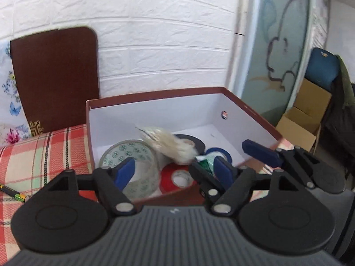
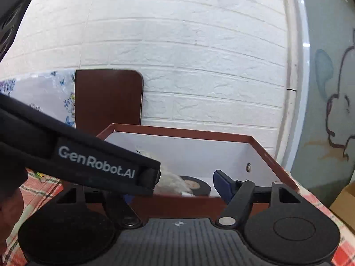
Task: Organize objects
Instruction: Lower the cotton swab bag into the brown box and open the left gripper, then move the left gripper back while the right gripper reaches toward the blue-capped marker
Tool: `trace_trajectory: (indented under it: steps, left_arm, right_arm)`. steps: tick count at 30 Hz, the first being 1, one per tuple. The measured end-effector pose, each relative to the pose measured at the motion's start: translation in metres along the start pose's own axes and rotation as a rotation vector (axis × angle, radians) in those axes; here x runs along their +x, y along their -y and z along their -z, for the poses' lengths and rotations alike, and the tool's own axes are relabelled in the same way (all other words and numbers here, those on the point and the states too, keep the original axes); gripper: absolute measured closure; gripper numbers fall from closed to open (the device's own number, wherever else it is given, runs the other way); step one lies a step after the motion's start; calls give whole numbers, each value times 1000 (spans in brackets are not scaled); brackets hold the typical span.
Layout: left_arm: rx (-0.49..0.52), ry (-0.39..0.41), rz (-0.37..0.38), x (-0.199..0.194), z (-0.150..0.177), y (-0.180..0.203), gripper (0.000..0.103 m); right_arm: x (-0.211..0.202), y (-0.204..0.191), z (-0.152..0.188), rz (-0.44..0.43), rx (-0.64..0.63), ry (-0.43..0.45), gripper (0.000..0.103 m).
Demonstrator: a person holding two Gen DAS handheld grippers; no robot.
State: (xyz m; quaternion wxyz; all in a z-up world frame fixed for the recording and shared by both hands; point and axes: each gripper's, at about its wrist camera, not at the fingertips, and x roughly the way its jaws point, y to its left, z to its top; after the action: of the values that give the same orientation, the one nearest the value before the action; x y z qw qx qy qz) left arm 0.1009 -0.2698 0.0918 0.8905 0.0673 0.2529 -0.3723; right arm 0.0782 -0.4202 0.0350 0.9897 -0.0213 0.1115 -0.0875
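The left gripper [image 1: 175, 170] is hovering with its jaws spread and empty over the near edge of the box [image 1: 155, 94]. Inside, a blurred white bundle [image 1: 170, 145] is lying at twelve o'clock, the clear tape roll [image 1: 131, 155] at ten, and the red roll [image 1: 177, 178] just ahead. The right gripper [image 1: 250, 155], at two o'clock, is also standing released.

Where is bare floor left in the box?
Bare white floor lies at the box far right, beyond the black tape roll, under the side-wall hole. The near left is crowded: clear tape roll, red roll, white bundle, blue roll.
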Motion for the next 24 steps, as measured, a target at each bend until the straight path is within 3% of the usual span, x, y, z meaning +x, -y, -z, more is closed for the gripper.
trace_trajectory:
  steps: [4, 8, 11, 14, 18, 21, 23, 24]
  left_arm:
    - [71, 40, 4, -25, 21, 19, 22]
    - [85, 26, 28, -49, 52, 19, 22]
    - [55, -33, -20, -59, 81, -2, 22]
    - [-49, -101, -125, -66, 108, -47, 22]
    - [-174, -164, -354, -89, 143, -124, 22]
    - [-247, -158, -586, -115, 168, -186, 20]
    - [-321, -97, -672, -137, 186, -222, 15]
    - [-390, -66, -675, -148, 193, -238, 15]
  right_arm:
    - [-35, -2, 24, 39, 88, 11, 27]
    - [-55, -13, 42, -31, 111, -91, 27]
    - [-58, -26, 50, -90, 93, -169, 27]
    - [-60, -53, 55, -178, 46, -236, 31]
    - [-68, -93, 59, -311, -54, -276, 31]
    - [-71, -130, 61, -392, -165, -309, 31]
    - [-64, -147, 59, -429, -204, -329, 31]
    - [-63, -154, 57, -444, -207, -332, 31]
